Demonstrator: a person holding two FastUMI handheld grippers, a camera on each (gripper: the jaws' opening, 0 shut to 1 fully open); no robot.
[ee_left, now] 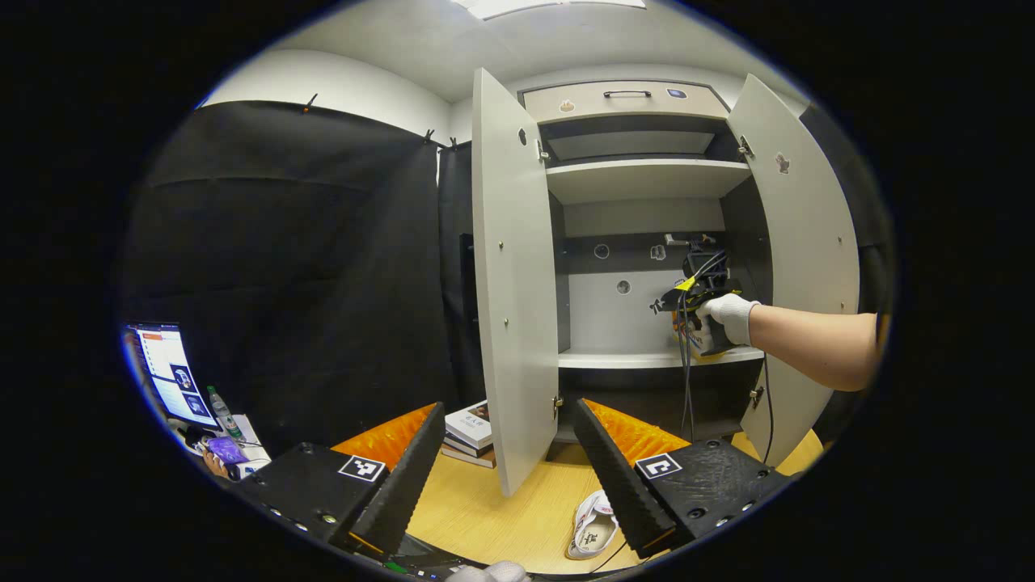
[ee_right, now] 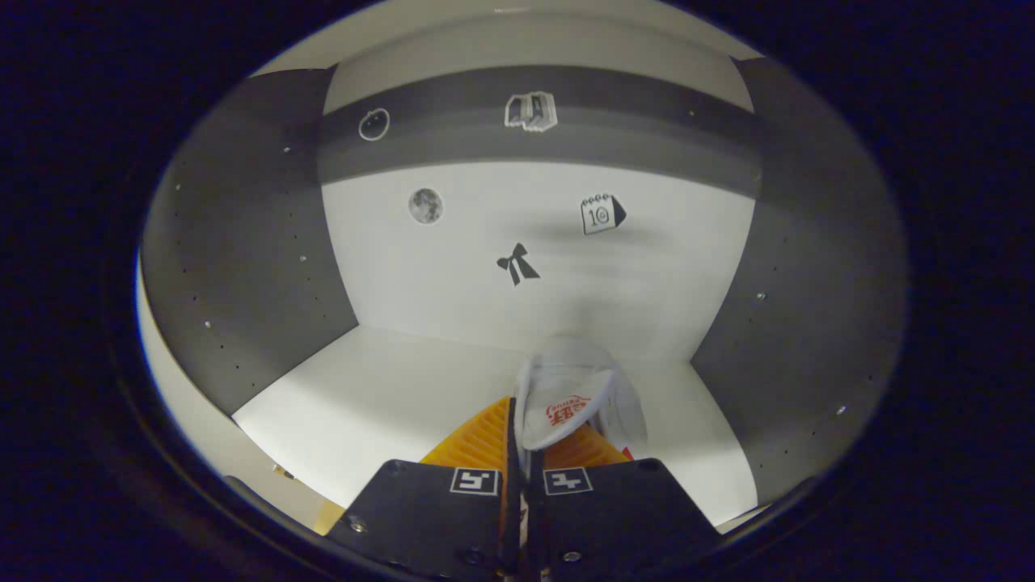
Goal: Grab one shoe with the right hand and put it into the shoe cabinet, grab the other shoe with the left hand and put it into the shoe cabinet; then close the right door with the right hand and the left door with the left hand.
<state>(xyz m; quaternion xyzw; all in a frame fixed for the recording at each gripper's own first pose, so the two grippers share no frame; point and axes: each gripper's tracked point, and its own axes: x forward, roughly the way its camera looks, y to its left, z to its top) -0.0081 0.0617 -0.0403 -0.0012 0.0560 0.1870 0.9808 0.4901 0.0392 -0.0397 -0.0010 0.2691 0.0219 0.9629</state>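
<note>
The right gripper (ee_right: 519,440), low at centre of the right gripper view, has its jaws pressed together, pinching the heel edge of a white shoe (ee_right: 578,396) just over the cabinet shelf (ee_right: 380,396). A good finish would be to lower it until the sole rests flat, then release. Whether the sole already touches is probably hidden by the fingers. In the left gripper view the left gripper (ee_left: 505,465) is spread wide, with the other shoe (ee_left: 593,527) on the table (ee_left: 493,509) at bottom centre, partly cut off by one finger.

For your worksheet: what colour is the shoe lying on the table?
White shoe, seen best in the left gripper view.
</note>
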